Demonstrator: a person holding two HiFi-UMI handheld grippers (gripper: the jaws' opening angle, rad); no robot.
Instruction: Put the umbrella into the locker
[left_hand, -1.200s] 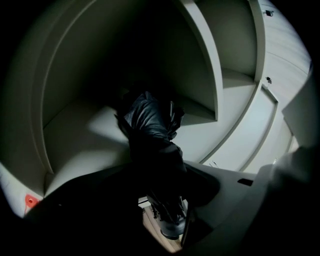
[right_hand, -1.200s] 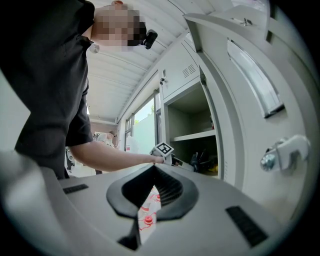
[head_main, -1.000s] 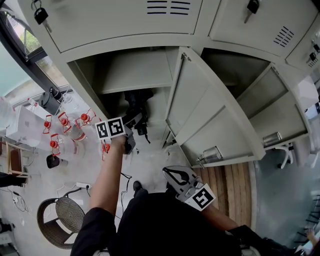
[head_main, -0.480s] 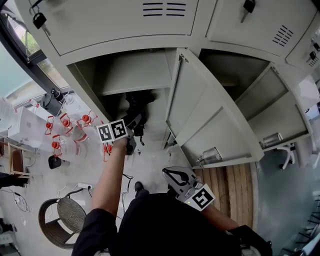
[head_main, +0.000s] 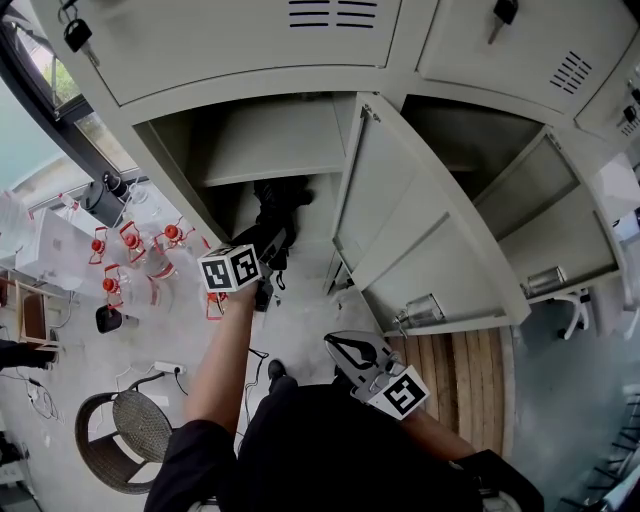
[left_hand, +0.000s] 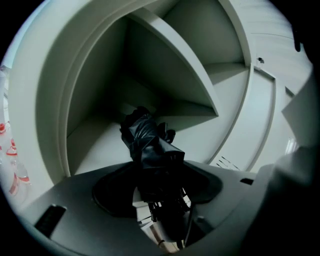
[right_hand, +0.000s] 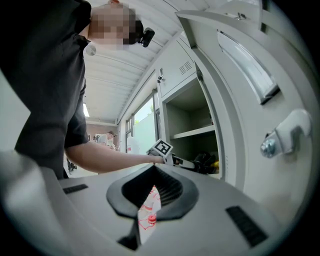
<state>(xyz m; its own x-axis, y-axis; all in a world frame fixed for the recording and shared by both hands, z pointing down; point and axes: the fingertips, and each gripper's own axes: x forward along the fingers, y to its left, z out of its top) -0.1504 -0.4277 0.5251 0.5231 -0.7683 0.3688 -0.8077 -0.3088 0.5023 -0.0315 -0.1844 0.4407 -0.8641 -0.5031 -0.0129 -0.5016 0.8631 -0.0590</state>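
A folded black umbrella (head_main: 272, 203) lies in the lower compartment of the open grey locker (head_main: 262, 150), under its shelf. In the left gripper view the umbrella (left_hand: 145, 145) points into the locker, and its handle end sits between my jaws. My left gripper (head_main: 268, 248) reaches to the compartment's mouth. Its jaws are opening and stand wide around the handle end without pressing on it. My right gripper (head_main: 340, 348) hangs low near my body, shut with nothing in it. The right gripper view shows its jaws (right_hand: 152, 170) closed, and the umbrella (right_hand: 205, 162) far off in the locker.
The locker's door (head_main: 400, 215) swings out to the right of the compartment. A second open locker (head_main: 500, 165) with its own door (head_main: 450, 275) stands further right. Red-capped bottles (head_main: 130, 250) and a wicker chair (head_main: 125, 430) are on the floor at the left.
My left gripper has rolled, so its marker cube shows other faces. The hand stays at the locker mouth. My right gripper has not moved.
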